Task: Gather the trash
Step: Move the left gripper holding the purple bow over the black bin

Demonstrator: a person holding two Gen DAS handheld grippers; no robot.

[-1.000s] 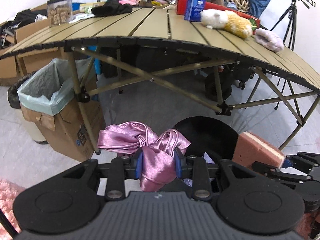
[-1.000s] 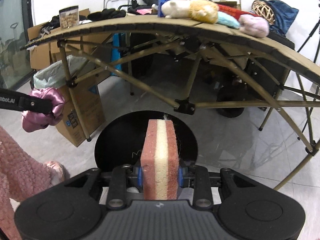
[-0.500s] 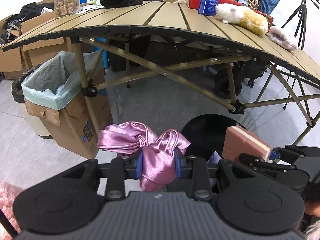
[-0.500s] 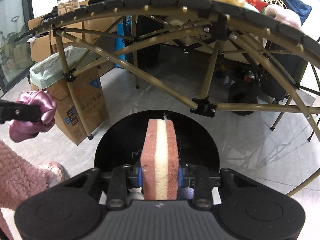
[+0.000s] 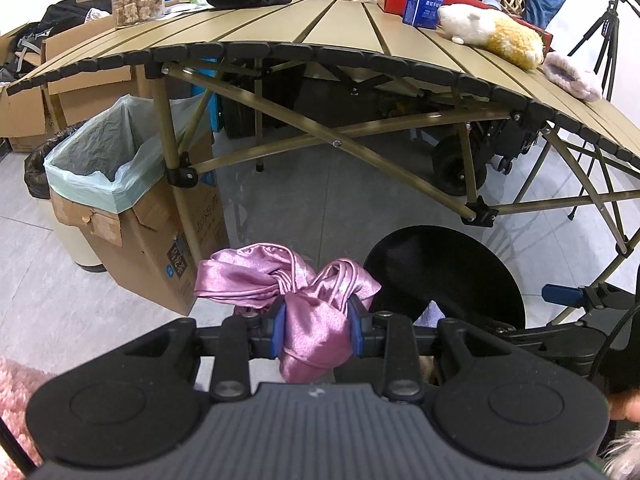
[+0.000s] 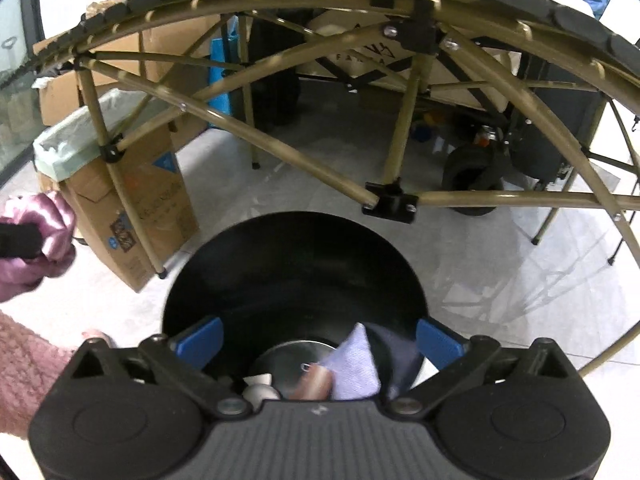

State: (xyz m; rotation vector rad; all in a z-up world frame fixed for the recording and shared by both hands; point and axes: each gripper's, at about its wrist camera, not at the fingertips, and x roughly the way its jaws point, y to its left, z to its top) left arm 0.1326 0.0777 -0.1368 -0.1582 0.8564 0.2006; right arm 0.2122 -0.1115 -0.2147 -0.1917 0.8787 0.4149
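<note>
The left gripper (image 5: 316, 330) is clamped tight on a bunch of pink satin cloth (image 5: 288, 280), its blue pads (image 5: 279, 330) pinching the gathered middle while loose folds spill forward and to its left. The right gripper (image 6: 320, 340) is opening, jaws spread wide with nothing between them; directly below and ahead of it sits the round black bin (image 6: 292, 276), with a lilac cloth (image 6: 354, 364), a metal lid and other scraps visible inside. From the left gripper, that bin (image 5: 444, 272) lies just ahead and to the right, close beside the cloth. A lined cardboard box (image 5: 120, 200) stands further off to the left, by a leg of the table (image 5: 280, 28).

The satin looks light, limp and slippery. It has no stiffness, so it hangs wherever it is not pinched, and a shallow hold on one smooth layer could slide out. The present grip on the knotted, bunched centre seems the best place, since several layers are caught together. I judge that the trailing folds may drape over the bin's rim when released, so the cloth should be carried well over the opening first.
</note>
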